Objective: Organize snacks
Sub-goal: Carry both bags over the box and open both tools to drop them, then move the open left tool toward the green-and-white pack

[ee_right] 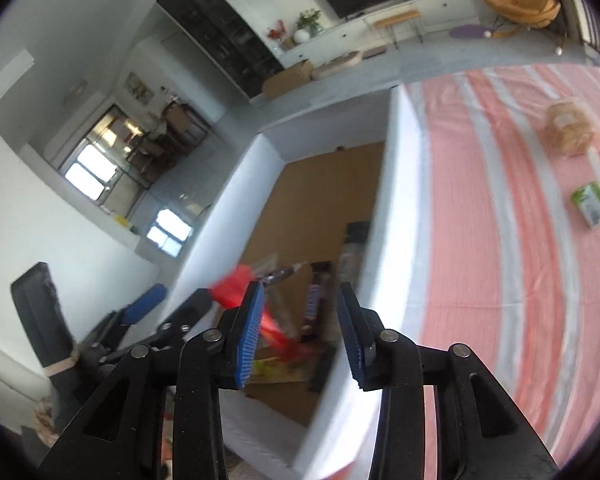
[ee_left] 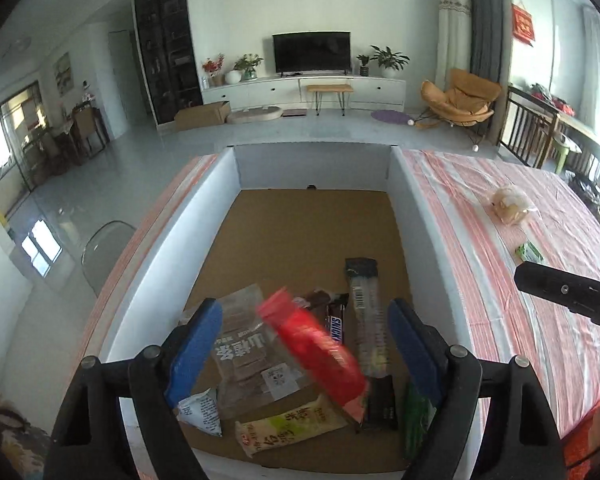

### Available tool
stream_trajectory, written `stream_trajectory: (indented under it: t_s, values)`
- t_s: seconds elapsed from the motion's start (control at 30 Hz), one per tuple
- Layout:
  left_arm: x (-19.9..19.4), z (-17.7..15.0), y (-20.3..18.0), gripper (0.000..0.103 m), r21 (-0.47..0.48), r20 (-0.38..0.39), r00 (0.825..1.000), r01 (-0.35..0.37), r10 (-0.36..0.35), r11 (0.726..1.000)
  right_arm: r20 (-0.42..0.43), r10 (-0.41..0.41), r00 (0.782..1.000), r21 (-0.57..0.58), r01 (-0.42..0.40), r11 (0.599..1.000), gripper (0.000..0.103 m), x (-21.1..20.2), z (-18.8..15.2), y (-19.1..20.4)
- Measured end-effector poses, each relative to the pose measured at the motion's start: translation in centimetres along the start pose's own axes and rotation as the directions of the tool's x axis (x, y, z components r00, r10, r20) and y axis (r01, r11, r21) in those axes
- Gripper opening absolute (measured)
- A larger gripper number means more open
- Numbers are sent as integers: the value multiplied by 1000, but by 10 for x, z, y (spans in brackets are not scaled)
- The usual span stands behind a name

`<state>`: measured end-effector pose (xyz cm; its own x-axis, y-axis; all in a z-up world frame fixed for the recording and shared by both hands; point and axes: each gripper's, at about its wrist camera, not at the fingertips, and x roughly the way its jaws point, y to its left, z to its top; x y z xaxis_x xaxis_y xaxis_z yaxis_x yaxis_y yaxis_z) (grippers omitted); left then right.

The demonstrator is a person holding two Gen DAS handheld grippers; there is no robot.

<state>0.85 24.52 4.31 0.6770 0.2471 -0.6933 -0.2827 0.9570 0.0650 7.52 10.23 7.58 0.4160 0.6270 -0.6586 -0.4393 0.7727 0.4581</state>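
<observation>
Left gripper: your left gripper (ee_left: 306,340) hangs over the near end of the box, jaws spread wide, nothing between the blue pads (ee_left: 198,344).
Red packet: a red packet (ee_left: 314,350) shows blurred and tilted between your left fingers, touching neither pad; whether it rests on the pile below, you cannot tell.
Right gripper: your right gripper (ee_right: 300,334) sits above the box's right wall, jaws parted, gripping nothing.
Box: white-walled box (ee_left: 420,216) with a brown cardboard floor, directly under and ahead of your left gripper.
Snack pile: below the left jaws lie a Snickers bar (ee_left: 338,328), a clear packet of brown biscuits (ee_left: 244,354), a long clear sleeve (ee_left: 366,312), a yellow-green bar (ee_left: 292,426), a small white sachet (ee_left: 200,410) and a dark wrapper (ee_left: 382,402).
Outside box: right of your left gripper, on the striped tablecloth (ee_left: 500,280), a bagged bread roll (ee_left: 510,204) and a green packet (ee_left: 530,252), well apart from the box.
Far end: the box floor ahead of the pile is bare cardboard.
</observation>
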Motion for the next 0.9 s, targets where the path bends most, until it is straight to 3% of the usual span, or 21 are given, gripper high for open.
stream_trajectory:
  t_s: [0.07, 0.13, 0.2, 0.3, 0.37, 0.47, 0.63, 0.77, 0.83, 0.9]
  values:
    - [-2, 4, -23, 85, 62, 19, 1000, 20, -21, 998, 65, -160, 985, -33, 163, 986, 62, -14, -12, -35]
    - [-6, 8, -48, 87, 116, 39, 998, 42, -47, 992, 88, -346, 934, -47, 351, 935, 63, -19, -30, -77]
    - [-9, 9, -70, 88, 158, 49, 996, 66, -75, 985, 55, -487, 872, -10, 488, 873, 63, -23, -48, -123]
    - [-12, 12, -97, 88, 200, 47, 993, 94, -105, 975, 7, -583, 813, 82, 580, 810, 63, -35, -73, -179]
    - [-16, 14, -112, 88, 219, 43, 991, 112, -124, 969, -8, -606, 795, 133, 602, 788, 63, -47, -85, -199]
    - [-20, 17, -131, 88, 248, 44, 990, 118, -133, 962, -9, -590, 808, 234, 575, 784, 63, -61, -89, -216]
    - [-26, 19, -153, 89, 287, 33, 988, 134, -150, 949, 0, -595, 804, 234, 579, 782, 63, -65, -92, -213]
    - [-15, 20, -176, 89, 330, -54, 975, 221, -215, 918, 2, -591, 807, 253, 571, 781, 63, -65, -96, -213]
    - [-5, 24, -189, 89, 327, -150, 945, 326, -292, 887, 1, -584, 812, 279, 560, 780, 63, -67, -100, -216]
    - [6, 33, -206, 89, 299, -246, 892, 442, -379, 846, 7, -574, 819, 308, 544, 781, 63, -70, -102, -219]
